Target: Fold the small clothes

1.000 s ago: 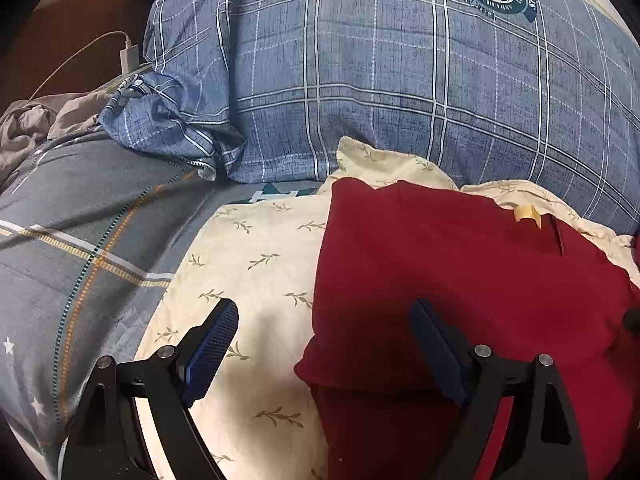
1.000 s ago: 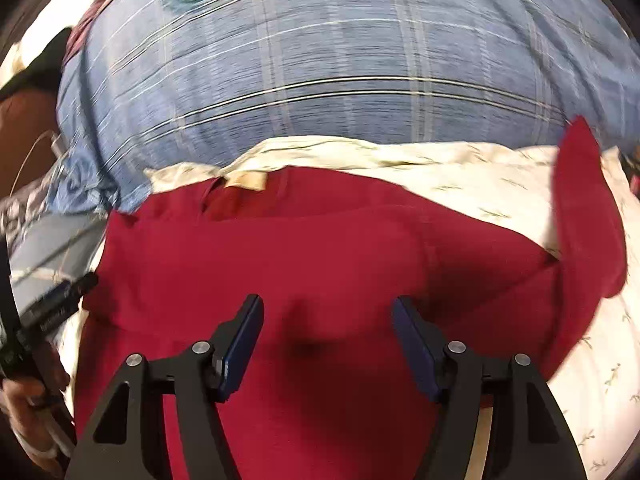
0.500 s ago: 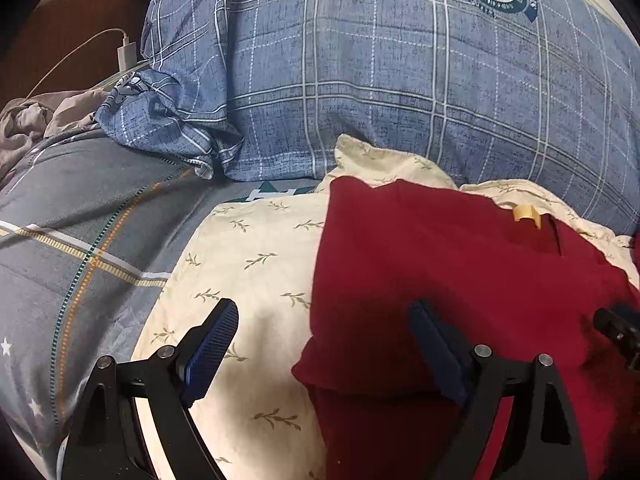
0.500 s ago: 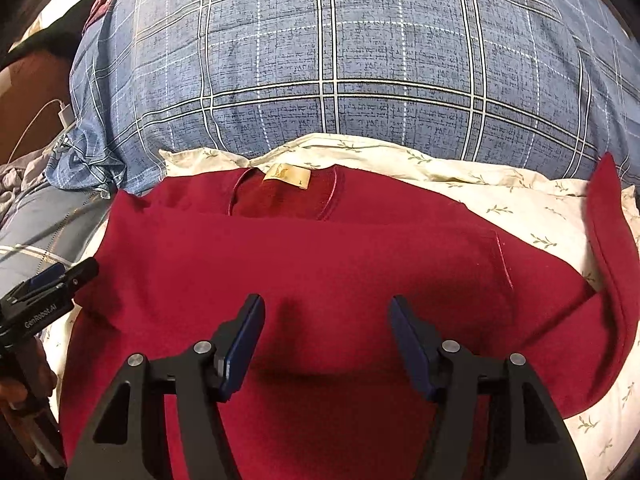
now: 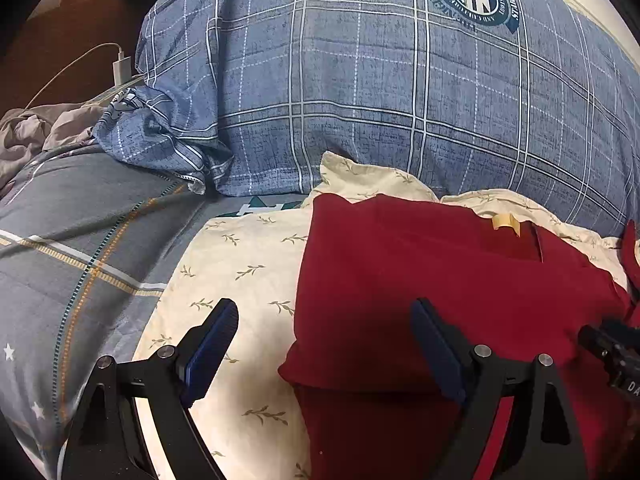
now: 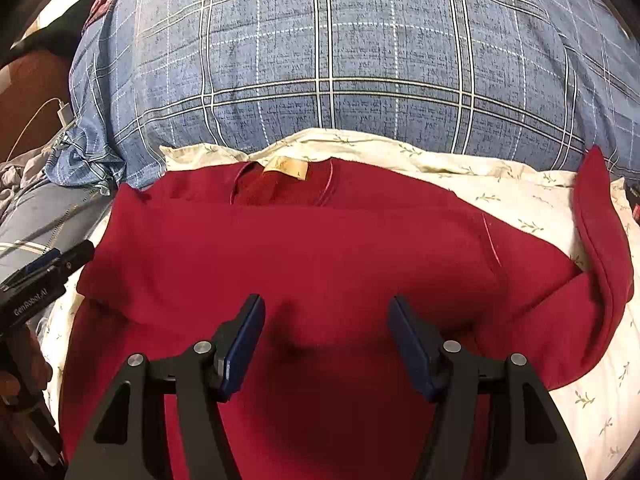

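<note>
Both tongs, left tongs and right tongs, are open and hold nothing. The red shirt lies on the cream sheet on the bed. One side looks folded in; the sleeve is not folded yet.

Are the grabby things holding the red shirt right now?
No, nothing is held. The left hand-held gripper and right hand-held gripper both hover open over the red shirt, pads not pinching it.
</note>
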The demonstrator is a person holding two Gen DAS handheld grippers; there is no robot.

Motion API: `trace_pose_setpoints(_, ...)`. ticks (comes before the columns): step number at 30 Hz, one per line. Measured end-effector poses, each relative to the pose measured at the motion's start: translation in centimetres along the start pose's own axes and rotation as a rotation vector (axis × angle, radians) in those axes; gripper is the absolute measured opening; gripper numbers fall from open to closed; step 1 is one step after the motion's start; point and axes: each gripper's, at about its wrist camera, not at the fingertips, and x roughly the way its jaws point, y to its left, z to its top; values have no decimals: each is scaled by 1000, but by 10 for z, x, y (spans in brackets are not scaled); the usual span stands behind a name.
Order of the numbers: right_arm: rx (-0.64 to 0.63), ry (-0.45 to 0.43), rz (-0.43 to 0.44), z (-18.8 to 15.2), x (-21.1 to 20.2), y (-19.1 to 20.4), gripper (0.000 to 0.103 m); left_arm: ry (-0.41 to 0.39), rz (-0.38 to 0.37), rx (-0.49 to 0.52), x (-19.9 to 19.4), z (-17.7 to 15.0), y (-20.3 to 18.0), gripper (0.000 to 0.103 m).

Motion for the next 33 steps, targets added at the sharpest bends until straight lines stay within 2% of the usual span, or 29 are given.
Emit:
trace_pose_setpoints(10,-11,0,-18,3,-2,2,66,2,8,-9,0,0,0,88)
trace_pose_setpoints(15,4,42,-33,-1,14,-6,66,10,12,1,3,0,-3,88)
trace_pose_setpoints(20,-6,24,-35,10,-1,-13,66,22,12,5,6,1,-3,88)
trace_pose_setpoints(23,37,-30,-97,28,-18,-43,67,22,13,-3,6,1,-1,88)
trace_pose_setpoints(27,139,-64,-226,58,-33,-110,76,27,15,-8,8,1,1,88)
trace_pose_setpoints(31,227,22,-400,87,-15,-186,78,37,17,-14,12,0,2,88)
trace_pose_setpoints(33,256,63,-448,96,0,-213,78,43,25,-6,15,0,0,88)
